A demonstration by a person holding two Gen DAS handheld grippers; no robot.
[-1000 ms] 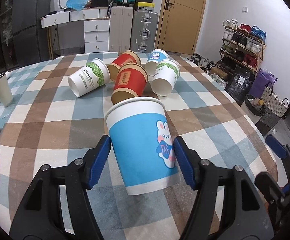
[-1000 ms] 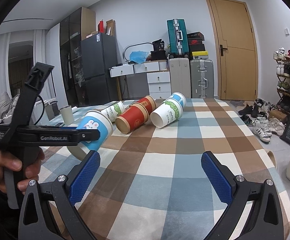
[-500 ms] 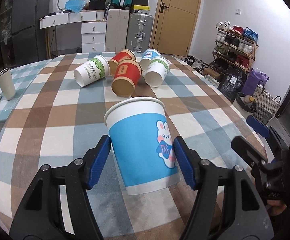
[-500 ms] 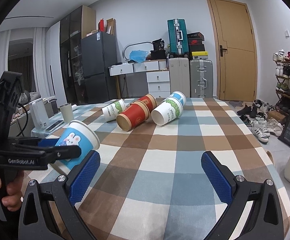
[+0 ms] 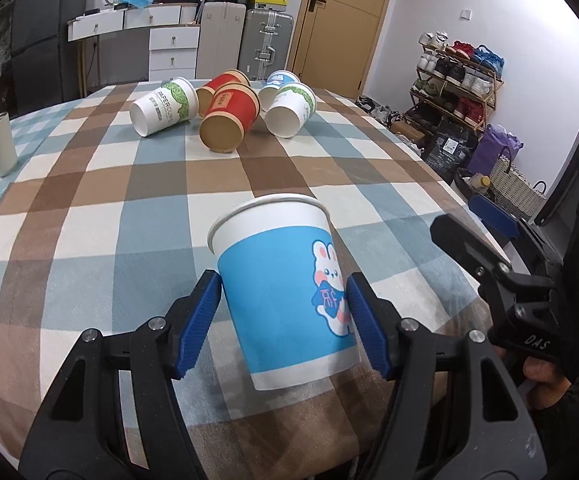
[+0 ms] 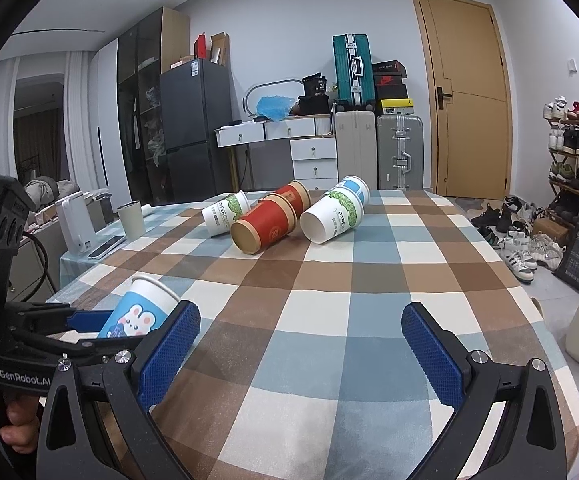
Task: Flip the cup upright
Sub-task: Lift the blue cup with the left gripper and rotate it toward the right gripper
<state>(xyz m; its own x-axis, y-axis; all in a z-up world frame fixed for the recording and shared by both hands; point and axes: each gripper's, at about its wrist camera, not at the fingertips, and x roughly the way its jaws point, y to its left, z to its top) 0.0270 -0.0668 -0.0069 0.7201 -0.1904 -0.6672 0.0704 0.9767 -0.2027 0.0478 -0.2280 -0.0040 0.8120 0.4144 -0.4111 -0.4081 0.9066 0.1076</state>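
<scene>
Tongs on the left pinch the blue bunny paper cup low on its wall, one blue pad on each side, mouth up and leaning a little away; whether its base touches the table cannot be told from either view, but gripping below the rim looks meant to leave the mouth free while it is stood upright near the table's near edge. Right tongs are spread wide and hold nothing, hanging over the checked cloth just beside the cup. Farther off, five paper cups lie on their sides in a cluster: two white ones with green leaves, one reading "PAPERCUPS", two red-and-kraft ones, and a blue-and-white one. "GenRobot.AI" shows on the left handle, "DAS" on the right.
</scene>
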